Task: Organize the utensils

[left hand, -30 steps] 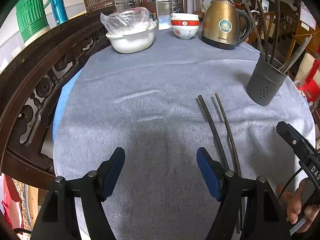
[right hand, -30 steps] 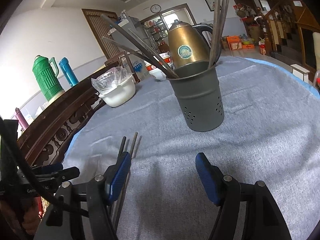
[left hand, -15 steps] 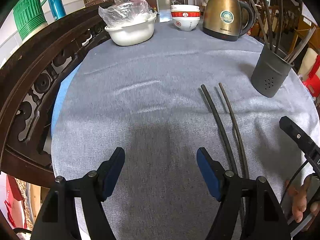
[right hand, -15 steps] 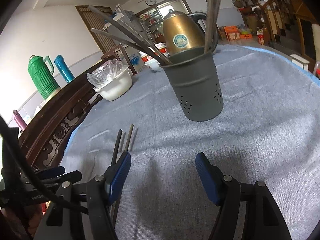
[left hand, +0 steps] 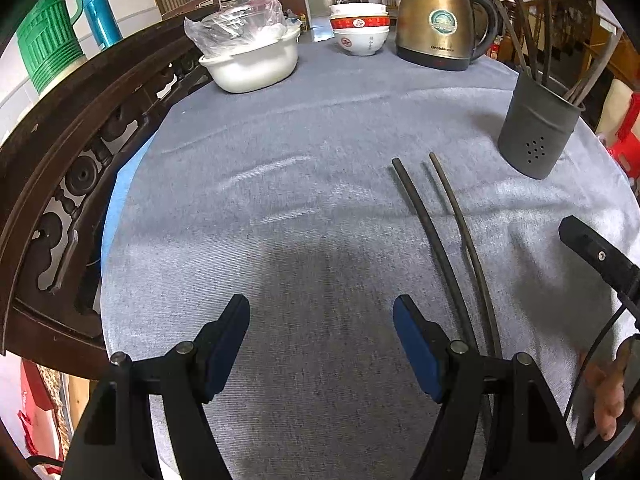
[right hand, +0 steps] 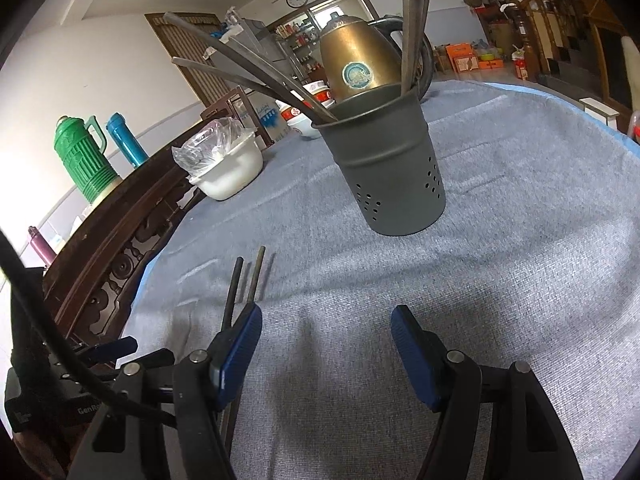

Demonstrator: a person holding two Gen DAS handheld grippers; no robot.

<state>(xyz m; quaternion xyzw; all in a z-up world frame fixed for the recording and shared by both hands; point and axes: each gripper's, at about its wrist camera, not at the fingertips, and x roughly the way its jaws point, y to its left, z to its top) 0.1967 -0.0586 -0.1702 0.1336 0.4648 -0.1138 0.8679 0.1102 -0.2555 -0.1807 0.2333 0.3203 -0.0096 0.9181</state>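
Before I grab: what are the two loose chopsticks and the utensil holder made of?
Chopsticks: dark, matte, round and slim; probably wood or bamboo, though dark plastic can't be ruled out. Holder: looks like thin sheet metal with a dull grey finish, going by its rolled rim, pressed ridge and punched drain holes.

Soft daylight filled the room; fisheye edges bowed and darkened, a dim shadow crossing the tablecloth (left hand: 280,184).

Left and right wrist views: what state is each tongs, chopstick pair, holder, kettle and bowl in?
Left tongs: open, empty.
Right tongs: open, empty.
Two loose chopsticks: flat on the cloth, side by side.
Utensil holder: upright, chopsticks inside.
Kettle: upright, lid shut.
Stacked bowls: upright.
White basin: plastic bag inside.
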